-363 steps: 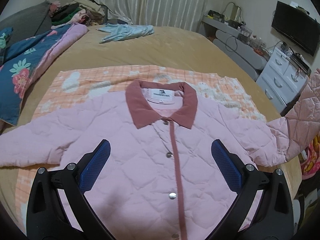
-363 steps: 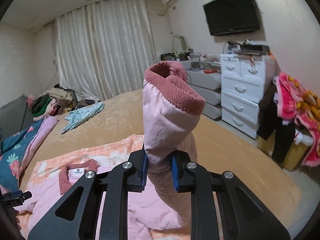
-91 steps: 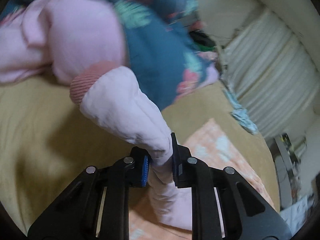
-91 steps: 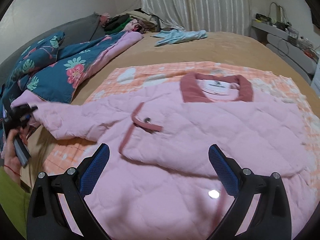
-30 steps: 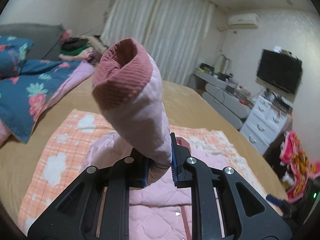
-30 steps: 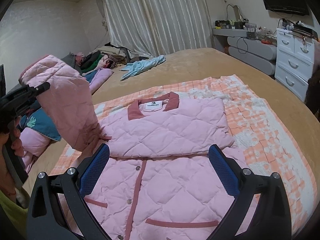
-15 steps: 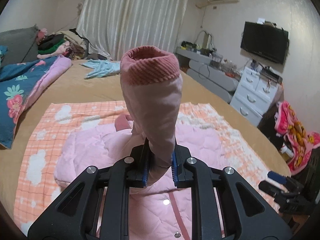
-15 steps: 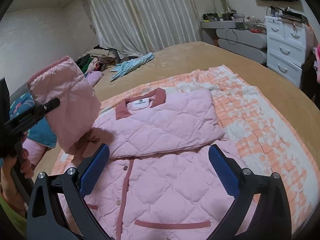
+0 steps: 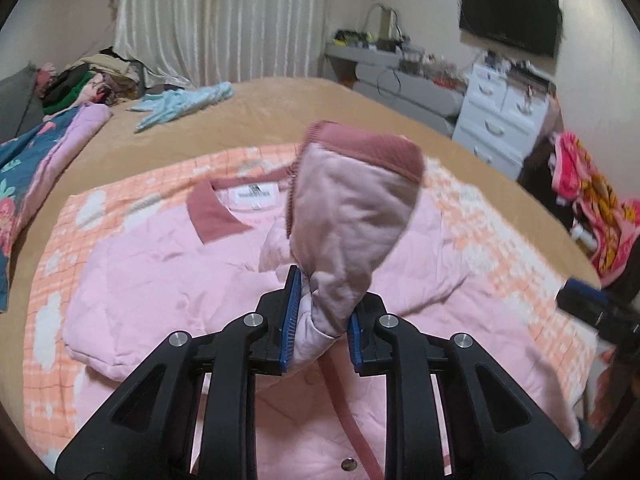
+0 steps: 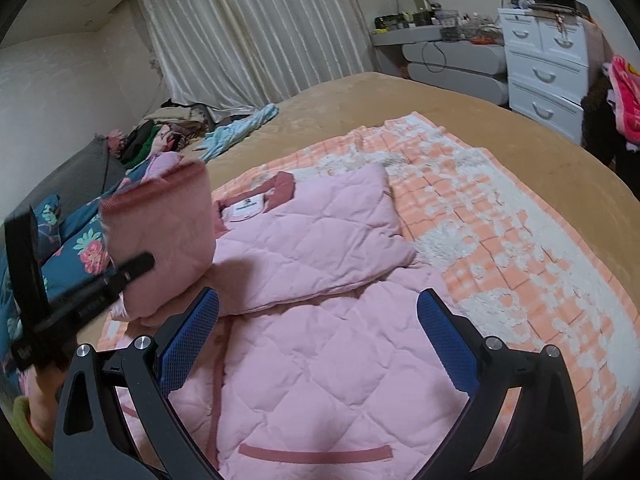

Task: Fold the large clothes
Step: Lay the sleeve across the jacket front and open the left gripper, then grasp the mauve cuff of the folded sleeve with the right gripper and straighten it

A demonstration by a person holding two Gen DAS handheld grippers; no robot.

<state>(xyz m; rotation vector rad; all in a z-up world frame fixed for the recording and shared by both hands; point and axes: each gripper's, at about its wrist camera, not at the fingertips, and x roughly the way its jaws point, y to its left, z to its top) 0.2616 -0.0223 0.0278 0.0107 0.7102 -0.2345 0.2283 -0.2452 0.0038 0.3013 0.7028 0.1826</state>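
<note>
Your left gripper [image 9: 320, 330] was clamped on the left sleeve [image 9: 352, 216] of the pink quilted jacket [image 10: 320, 360], near its dark-pink ribbed cuff [image 9: 368, 148]. The sleeve stood raised above the jacket body, cuff end uppermost and tilted toward the collar [image 9: 212, 212].

Your right gripper [image 10: 316, 344] was spread wide, blue pads apart, holding nothing, hovering over the jacket's front.

The jacket lay face up on an orange-and-white checked blanket [image 10: 500, 248] spread over the tan bed [image 10: 400, 96]. The right sleeve [image 10: 312, 248] lay folded across the chest, below the collar label.

A floral blue quilt [image 9: 16, 168] sat at the bed's left edge; a light-blue garment [image 9: 184, 100] lay near the curtains [image 9: 224, 20].
</note>
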